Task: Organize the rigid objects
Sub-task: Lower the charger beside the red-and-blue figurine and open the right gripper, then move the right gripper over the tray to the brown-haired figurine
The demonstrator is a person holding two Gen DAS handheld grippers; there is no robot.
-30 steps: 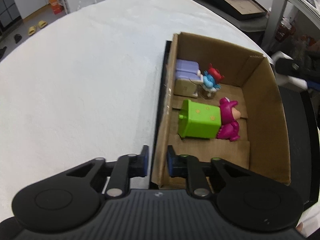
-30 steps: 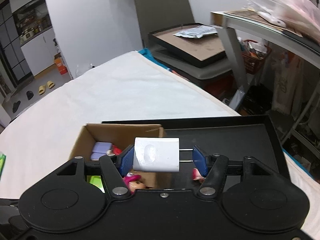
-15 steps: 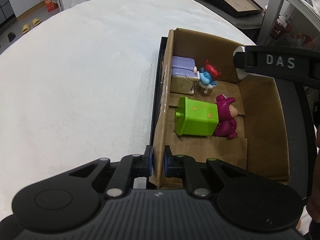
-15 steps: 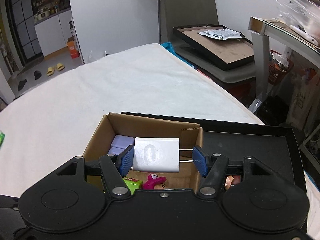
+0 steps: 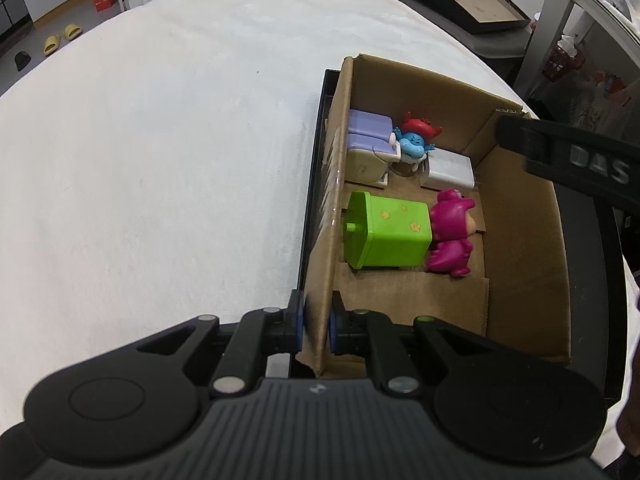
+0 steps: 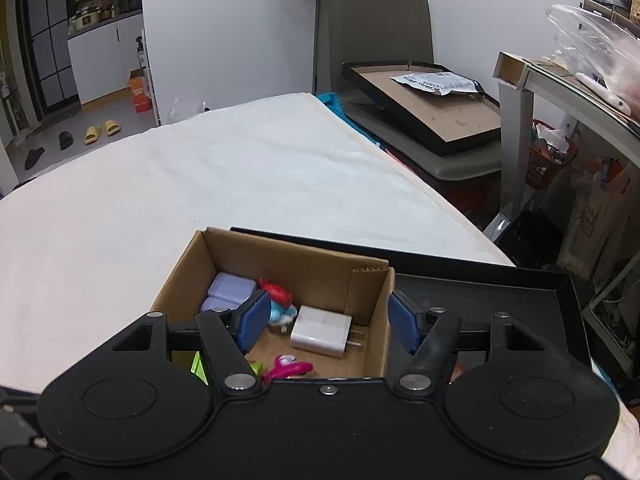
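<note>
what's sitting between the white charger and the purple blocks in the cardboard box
A small blue figure with a red top stands between the white charger and the purple blocks; the left wrist view shows this most clearly, inside the cardboard box.

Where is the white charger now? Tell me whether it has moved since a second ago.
Yes. The white charger has dropped from the right hand-held gripper, whose jaws have just been opening, onto the cardboard box floor beside the blue figurine.

I see a grey chair (image 6: 376, 20) behind the white table (image 6: 240, 184); framed board (image 6: 428, 104) right of it, yellow slippers (image 6: 102, 130) far left.
</note>
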